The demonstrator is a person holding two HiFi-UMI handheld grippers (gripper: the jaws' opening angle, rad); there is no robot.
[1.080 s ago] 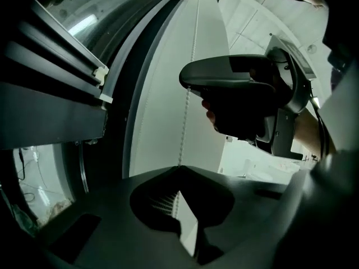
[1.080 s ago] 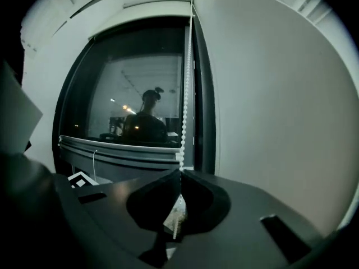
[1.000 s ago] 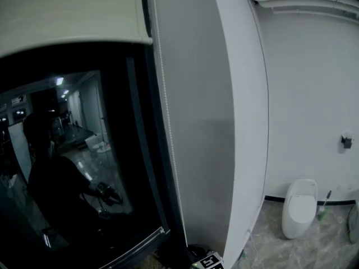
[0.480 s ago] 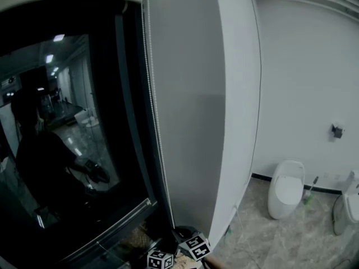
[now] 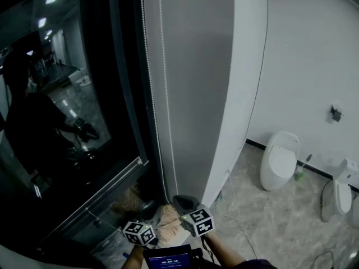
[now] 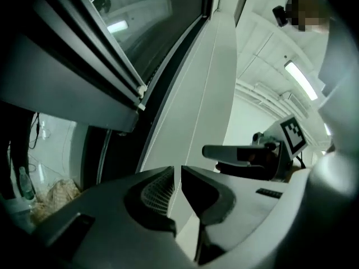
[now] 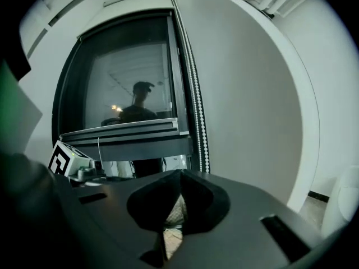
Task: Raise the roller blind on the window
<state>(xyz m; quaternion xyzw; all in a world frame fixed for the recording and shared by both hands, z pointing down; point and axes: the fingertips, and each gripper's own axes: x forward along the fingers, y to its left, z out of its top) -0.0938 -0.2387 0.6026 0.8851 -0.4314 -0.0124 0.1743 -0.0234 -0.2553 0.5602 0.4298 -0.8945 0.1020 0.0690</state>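
While I hold both grippers low at the foot of the window (image 5: 67, 94), its dark glass is glossy enough to mirror a person's silhouette. The bead chain (image 7: 200, 116), a thin double string of small pale balls, hangs down the window's right edge, between the black frame and a smooth, matte grey wall panel (image 5: 196, 94). It ends just above my grippers.

The left gripper (image 6: 175, 175) has its jaws drawn together to a hairline slit. One ribbed pad shows, and only pale wall is visible through the slit, so it grips nothing. The right gripper (image 7: 179, 178) has its smooth dark jaws meeting at the tips, also with nothing in them. In its view the chain stands above and to the right of those tips.

Along the window's bottom runs a ridged grey metal rail (image 5: 106, 186). In the right gripper view the glass lies uncovered for its full height, and a pale band (image 7: 134, 5) follows the window's top edge. Whether that band is the roller blind I cannot tell.

Below the window, by the jaws, lies a tan, net-textured bundle (image 5: 167, 214). Right of the window, past the panel, a rounded white ceramic fixture (image 5: 279, 160) stands on veined stone tiles (image 5: 269, 228) against a plain white wall (image 5: 303, 66).
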